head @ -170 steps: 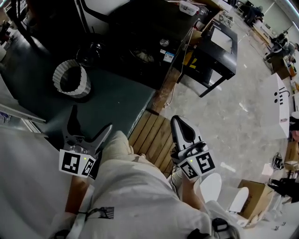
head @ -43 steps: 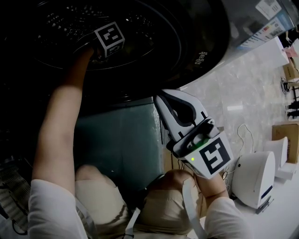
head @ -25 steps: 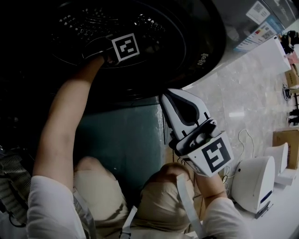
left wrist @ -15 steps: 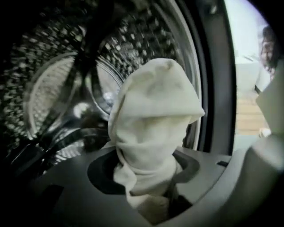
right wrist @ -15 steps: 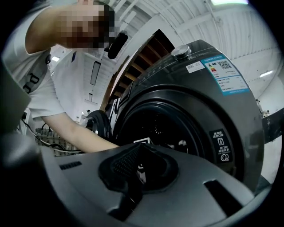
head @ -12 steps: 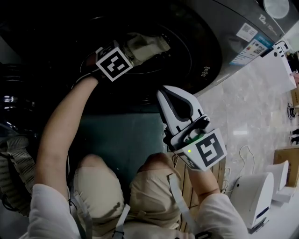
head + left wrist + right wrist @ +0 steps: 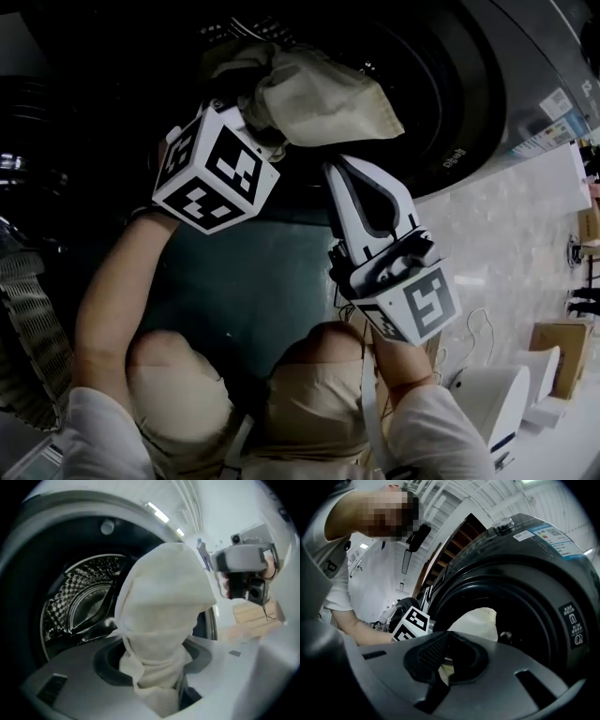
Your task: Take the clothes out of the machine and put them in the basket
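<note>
left gripper view: cloth (image 7: 161, 620) across drum (image 7: 79, 602)

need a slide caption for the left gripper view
Left gripper clamped on a cream cloth, held up before the washing machine's open drum

No print is legible. A blue-and-white sticker (image 7: 543, 534) on the washing machine (image 7: 520, 578), above and right of the right gripper (image 7: 443, 665), is too small to read. Two round symbols (image 7: 574, 623) mark the door ring to its right. Both marker cubes (image 7: 216, 169) carry only black-and-white squares.
</note>
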{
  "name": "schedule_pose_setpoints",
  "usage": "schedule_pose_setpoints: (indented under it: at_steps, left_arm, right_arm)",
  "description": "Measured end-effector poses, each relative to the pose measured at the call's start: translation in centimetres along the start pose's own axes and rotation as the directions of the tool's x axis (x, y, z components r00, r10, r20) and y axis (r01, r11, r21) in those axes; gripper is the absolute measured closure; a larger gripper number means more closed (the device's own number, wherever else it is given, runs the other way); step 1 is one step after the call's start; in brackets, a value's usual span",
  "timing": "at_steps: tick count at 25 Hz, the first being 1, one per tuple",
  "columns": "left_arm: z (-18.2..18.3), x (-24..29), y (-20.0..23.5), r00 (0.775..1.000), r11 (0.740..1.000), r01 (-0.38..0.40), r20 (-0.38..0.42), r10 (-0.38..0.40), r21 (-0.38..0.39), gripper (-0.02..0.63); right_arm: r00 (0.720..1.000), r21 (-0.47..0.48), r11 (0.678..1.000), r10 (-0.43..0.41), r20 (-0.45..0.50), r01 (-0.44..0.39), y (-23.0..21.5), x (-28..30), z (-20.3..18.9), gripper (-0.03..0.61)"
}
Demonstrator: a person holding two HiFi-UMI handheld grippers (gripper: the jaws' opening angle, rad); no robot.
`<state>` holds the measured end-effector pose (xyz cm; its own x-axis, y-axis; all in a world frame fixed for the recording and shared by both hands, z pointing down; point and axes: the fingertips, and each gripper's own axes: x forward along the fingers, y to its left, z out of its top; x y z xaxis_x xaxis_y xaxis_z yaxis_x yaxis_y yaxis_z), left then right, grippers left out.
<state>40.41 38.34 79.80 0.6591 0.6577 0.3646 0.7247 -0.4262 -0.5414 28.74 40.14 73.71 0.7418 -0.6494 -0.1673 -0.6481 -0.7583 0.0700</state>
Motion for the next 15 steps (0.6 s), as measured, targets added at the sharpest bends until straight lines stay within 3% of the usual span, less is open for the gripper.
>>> schedule_pose_setpoints:
  at_steps: [3,7,10,15]
  left_arm:
    - [0.0,-1.0,-0.6,0.998,0.999,-0.01,0.058,0.012,-0.038,0.358]
    - [0.2,-2.7,-1.4,0.993,0.996,0.034,0.115,-0.025,-0.083,0.357]
    - [1.0,-4.8,-1.0,0.988,0.989,0.062,0.152,-0.041,-0.137,0.359]
    - [4.2,-10.5,-1.1,0.977,0.961,0.099,0.207,-0.045,-0.258,0.359]
  right_arm:
    - [1.0,-0.038,0.999,0.004,-0.021,-0.005,0.2,0.5,0.0,0.565]
    - [0.999,-0.048,0.999,-0.023,-0.027,0.022,0.4,-0.1,1.1,0.565]
    - [0.999,-0.029,0.999,-0.025,-0.046,0.024,1.1,-0.5,3.7,0.565]
    - [0.985,0.047,0.999,0.005,-0.171,0.003,3.3,-0.2,9.9,0.565]
